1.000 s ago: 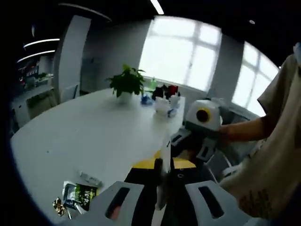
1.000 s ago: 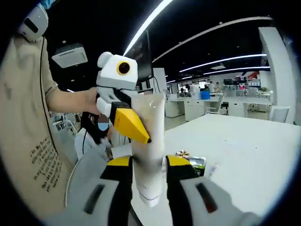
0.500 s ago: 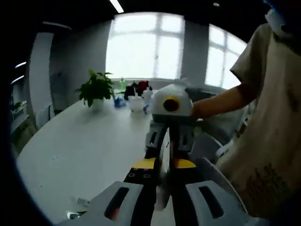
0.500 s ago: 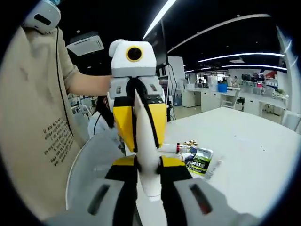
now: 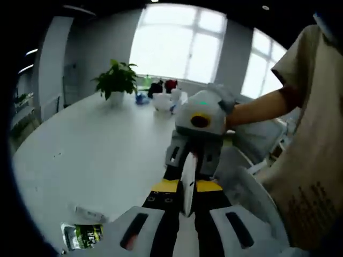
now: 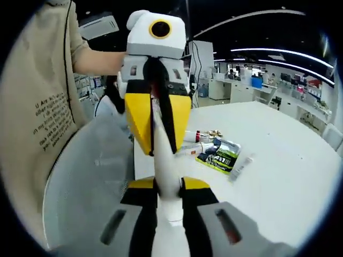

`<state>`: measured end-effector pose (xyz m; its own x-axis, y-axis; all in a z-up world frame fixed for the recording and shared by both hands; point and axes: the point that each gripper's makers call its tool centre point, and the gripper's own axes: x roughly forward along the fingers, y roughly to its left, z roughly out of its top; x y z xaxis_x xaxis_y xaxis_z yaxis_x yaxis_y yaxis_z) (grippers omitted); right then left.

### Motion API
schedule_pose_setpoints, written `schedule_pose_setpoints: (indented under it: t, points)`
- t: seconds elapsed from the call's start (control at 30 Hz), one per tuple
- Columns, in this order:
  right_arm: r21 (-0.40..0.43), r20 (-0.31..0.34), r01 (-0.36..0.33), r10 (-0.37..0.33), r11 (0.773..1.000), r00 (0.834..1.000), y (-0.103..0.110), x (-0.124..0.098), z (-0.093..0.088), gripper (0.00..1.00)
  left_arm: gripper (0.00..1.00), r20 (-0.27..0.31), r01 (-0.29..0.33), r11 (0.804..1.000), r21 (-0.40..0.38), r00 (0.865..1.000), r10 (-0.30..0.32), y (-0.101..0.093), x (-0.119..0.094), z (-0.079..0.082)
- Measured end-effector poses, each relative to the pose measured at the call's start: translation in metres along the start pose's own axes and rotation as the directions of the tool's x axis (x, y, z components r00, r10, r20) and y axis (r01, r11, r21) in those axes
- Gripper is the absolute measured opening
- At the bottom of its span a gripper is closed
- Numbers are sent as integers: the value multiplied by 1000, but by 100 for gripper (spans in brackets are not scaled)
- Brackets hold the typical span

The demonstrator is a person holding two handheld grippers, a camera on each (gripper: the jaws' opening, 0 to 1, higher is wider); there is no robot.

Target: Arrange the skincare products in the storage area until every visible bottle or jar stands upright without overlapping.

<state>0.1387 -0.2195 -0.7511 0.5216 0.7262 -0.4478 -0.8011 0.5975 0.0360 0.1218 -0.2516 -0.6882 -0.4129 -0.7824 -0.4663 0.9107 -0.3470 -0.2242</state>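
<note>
A white tube [image 6: 163, 176] hangs in the air between my two grippers, which face each other. In the right gripper view my right gripper [image 6: 170, 184] is shut on the tube's thick end, and my left gripper [image 6: 158, 128] comes in from above with its yellow jaws shut on the thin flat end. In the left gripper view the white tube [image 5: 187, 184] shows edge-on between the pads of my left gripper [image 5: 187, 188], with my right gripper [image 5: 192, 156] shut on it just beyond. A person's arm holds each one.
On the white table [image 6: 278, 176] lie a green and black sachet [image 6: 217, 155], a small white tube [image 6: 241, 166] and a small red-capped bottle [image 6: 195, 136]. A potted plant [image 5: 118, 80] and cups [image 5: 161, 100] stand at the far end. A mesh chair [image 6: 91, 182] is close.
The tube turned from face-on to edge-on and my left gripper lined up with it and shut on its flat end. Both views have tilted down toward the table.
</note>
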Motion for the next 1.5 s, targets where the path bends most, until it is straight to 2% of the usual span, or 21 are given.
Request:
schedule_pose_setpoints:
  t: [0.1,0.27,0.47,0.6,0.67,0.73,0.8,0.83,0.9,1.07,1.23,1.37,1.5]
  points:
    - [27,4,5,-5,1000,1000,-1,4,-10,15,4,-14,12,1000,-21,1000,-12,3,6,-11]
    - [38,2,-10,10,999,1000,-2,8,-21,15,4,-46,23,1000,-17,999,-24,5,13,-20]
    - [48,14,-17,16,999,1000,-7,7,-24,16,3,-43,20,1000,-18,999,-21,8,15,-18]
    - [29,1,-34,34,999,999,-2,9,-25,18,4,-79,17,998,65,997,-12,5,18,-19]
    - [45,5,-26,26,999,1000,-3,9,-25,18,4,-87,10,997,77,996,-3,5,20,-20]
    - [58,20,-11,10,998,1000,-5,8,-25,19,5,-118,-7,995,96,993,18,10,21,-25]
    - [68,21,-3,2,998,1000,-4,8,-26,20,7,-160,-6,988,155,987,32,11,23,-32]
    - [59,-8,10,-9,998,1000,-5,9,-30,21,7,-192,-5,986,170,981,38,12,24,-38]
    - [30,-47,27,-25,999,999,-4,10,-37,25,8,-210,5,984,178,977,33,11,27,-45]
    - [81,-54,71,-67,994,996,-6,7,-44,38,10,-232,-7,980,197,971,54,17,30,-54]
    - [119,-58,140,-134,983,989,-15,1,-49,51,12,-255,-32,966,257,962,100,27,34,-60]
    - [155,-49,198,-192,968,980,-21,-6,-52,58,12,-238,-41,967,253,966,103,33,35,-58]
    - [189,-45,255,-252,948,967,-29,-14,-54,62,12,-224,-69,950,306,964,142,43,37,-54]
